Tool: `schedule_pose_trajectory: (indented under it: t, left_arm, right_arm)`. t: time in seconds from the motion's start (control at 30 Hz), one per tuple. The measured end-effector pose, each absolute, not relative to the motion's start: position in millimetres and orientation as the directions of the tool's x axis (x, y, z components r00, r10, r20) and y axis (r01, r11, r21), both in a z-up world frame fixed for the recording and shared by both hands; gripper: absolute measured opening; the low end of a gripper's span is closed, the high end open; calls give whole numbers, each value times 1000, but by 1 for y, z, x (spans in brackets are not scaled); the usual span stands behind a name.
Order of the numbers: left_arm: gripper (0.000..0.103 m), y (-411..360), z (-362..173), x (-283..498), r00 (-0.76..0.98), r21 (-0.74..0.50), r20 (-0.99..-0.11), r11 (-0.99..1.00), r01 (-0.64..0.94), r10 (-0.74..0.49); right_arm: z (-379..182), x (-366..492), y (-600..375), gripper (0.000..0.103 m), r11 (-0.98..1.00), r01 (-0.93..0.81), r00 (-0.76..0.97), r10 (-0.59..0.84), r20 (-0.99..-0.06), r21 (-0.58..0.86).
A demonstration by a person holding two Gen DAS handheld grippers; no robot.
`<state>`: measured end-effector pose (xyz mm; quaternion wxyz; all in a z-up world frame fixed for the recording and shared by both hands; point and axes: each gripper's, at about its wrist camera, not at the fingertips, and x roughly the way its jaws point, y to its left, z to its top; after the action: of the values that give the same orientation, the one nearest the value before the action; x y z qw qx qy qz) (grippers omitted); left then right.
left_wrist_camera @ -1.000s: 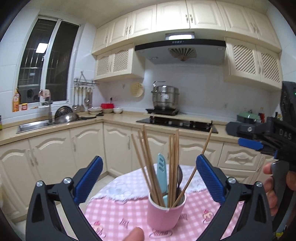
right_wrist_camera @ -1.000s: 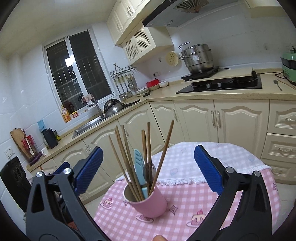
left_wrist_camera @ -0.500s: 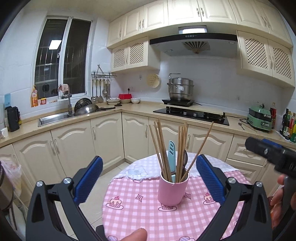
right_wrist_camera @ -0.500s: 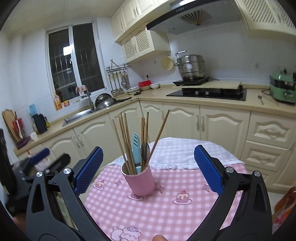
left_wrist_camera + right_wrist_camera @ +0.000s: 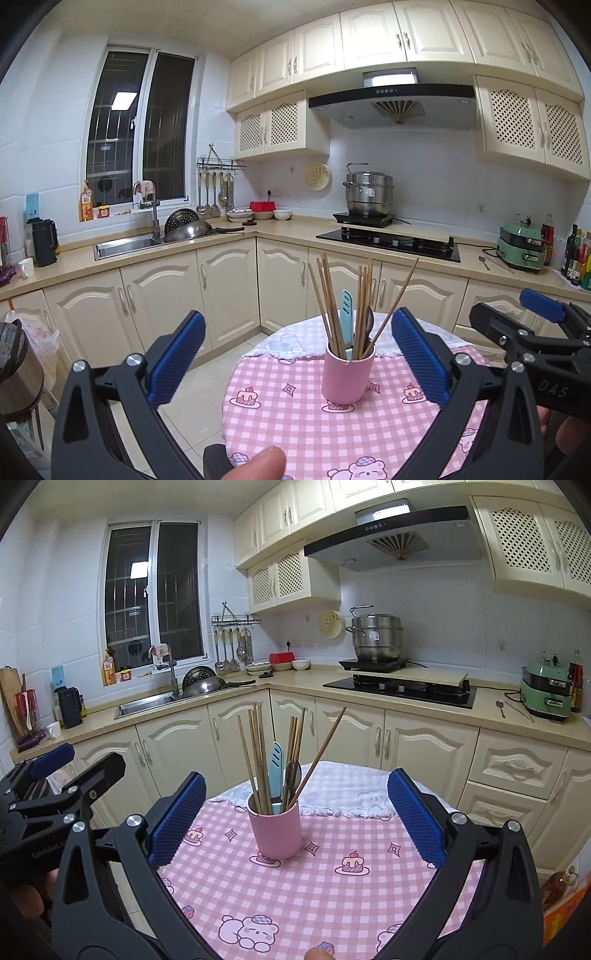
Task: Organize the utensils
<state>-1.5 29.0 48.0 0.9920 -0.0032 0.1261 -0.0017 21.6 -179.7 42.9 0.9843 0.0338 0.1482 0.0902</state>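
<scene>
Cup [image 5: 275,832] dead ahead of right gripper [image 5: 295,816], utensils upright; left gripper [image 5: 298,356] similar. Both fingers spread, empty.

Counts, both views:
- Pink cup [image 5: 274,832]: 1, on the checked tablecloth [image 5: 332,893].
- Chopsticks [image 5: 258,760] in the cup: about 9; exact number unclear where they overlap.
- Light blue utensil [image 5: 276,775] in the cup: 1.
- Dark spoon [image 5: 293,775] in the cup: 1.
- Spoon on the far worktop [image 5: 500,706]: 1.
- Steel pot [image 5: 376,637] on the stove: 1.
- Grippers: 2, left gripper [image 5: 297,363] and right gripper [image 5: 293,821].
</scene>
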Motion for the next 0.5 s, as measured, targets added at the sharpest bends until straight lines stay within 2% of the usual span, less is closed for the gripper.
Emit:
schedule_pose_trajectory:
  t: [0.5]
  left_arm:
    - [99,31,43,-8,971,-15,-239,1000,-2,-2]
  right_arm:
    - [39,23,-180,97,981,-162,935,187,-302,107]
